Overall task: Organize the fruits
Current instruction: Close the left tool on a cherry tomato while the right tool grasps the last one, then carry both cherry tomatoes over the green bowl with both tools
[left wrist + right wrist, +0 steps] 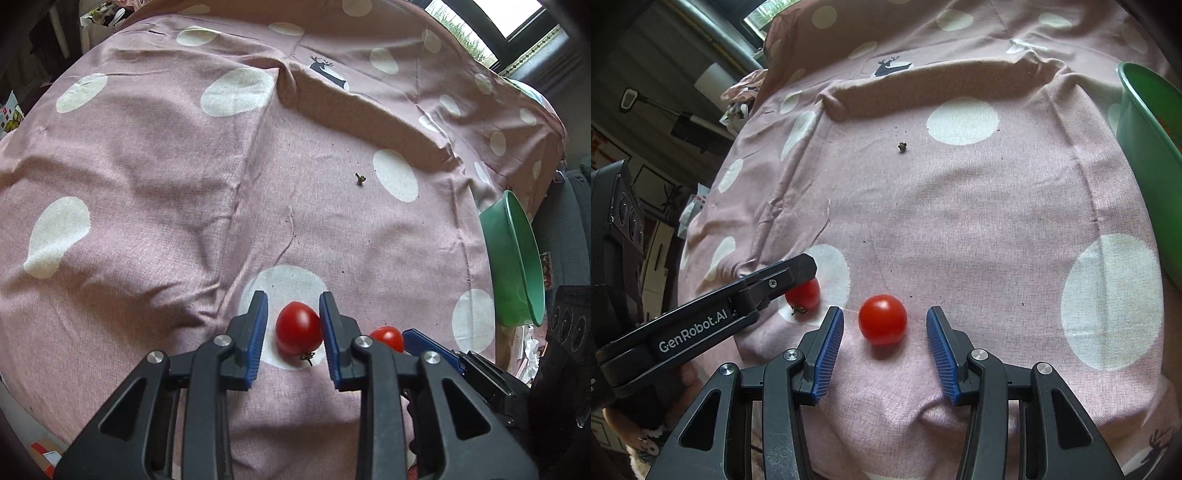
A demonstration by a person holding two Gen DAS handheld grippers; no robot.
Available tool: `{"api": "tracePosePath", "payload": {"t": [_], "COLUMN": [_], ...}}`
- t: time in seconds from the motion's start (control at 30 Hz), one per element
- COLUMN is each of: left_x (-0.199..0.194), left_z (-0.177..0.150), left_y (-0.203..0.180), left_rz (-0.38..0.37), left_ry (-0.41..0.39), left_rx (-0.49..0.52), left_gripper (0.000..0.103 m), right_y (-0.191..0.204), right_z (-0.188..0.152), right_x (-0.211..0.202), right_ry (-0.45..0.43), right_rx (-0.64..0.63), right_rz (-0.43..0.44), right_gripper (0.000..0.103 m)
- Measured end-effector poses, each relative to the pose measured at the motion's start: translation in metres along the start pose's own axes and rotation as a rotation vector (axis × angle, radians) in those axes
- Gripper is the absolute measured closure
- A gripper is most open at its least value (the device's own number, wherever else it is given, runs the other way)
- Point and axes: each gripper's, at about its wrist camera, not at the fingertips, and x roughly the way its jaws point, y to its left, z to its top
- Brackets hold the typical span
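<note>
Clearly both grippers, left gripper [293, 323] and right gripper [884, 325], straddle 2 tomatoes [298, 328] [882, 319] with narrow, unclosed jaws; a nudge could roll either across the bedsheet [147, 166].

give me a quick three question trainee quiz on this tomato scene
1. True or false: the right tool is clamped on a tomato.
2. How many tomatoes lie on the spotted cloth?
3. What colour is the bowl at the cloth's edge? A green, B blue, C white.

Key: 1 false, both pads stand clear of it. 2 two. 3 A.
</note>
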Motion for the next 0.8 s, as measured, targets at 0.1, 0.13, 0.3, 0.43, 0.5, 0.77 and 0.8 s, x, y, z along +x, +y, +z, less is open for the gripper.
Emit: {"api": "tracePosePath", "payload": {"t": [0.1, 0.13, 0.3, 0.43, 0.5, 0.77, 0.8], "left_x": [-0.001, -0.002, 0.000, 0.005, 0.006, 0.008, 0.008], "left_z": [-0.002, -0.002, -0.003, -0.005, -0.005, -0.008, -0.008], "left_y": [0.002, 0.003, 0.001, -0.003, -0.004, -0.011, -0.012], "left_rz": [0.001, -0.003, 0.005, 0.015, 0.020, 0.050, 0.059], "left_ry": [0.005, 0.008, 0.022, 0.035, 0.038, 0.022, 0.014], "left_rx": [-0.006, -0.009, 0.003, 0.024, 0.032, 0.074, 0.084], "left_gripper": [0.073, 0.073, 0.071, 0.071, 0.071, 0.073, 0.074], "right_y": [0.003, 0.003, 0.000, -0.002, -0.003, -0.019, -0.022], "right_z": [0.000, 0.000, 0.001, 0.001, 0.001, 0.003, 0.004], "right_x": [0.001, 0.001, 0.000, 0.000, 0.000, -0.004, -0.006], "right_ry": [-0.003, -0.004, -0.013, -0.015, -0.019, -0.030, -0.034], "right_rx": [-0.021, -0.026, -0.022, -0.018, -0.016, 0.052, 0.064], "right_rz": [-0.029, -0.032, -0.026, -0.023, -0.031, 0.006, 0.008], "right_gripper": [0.061, 0.061, 0.062, 0.064, 0.072, 0.075, 0.075]}}
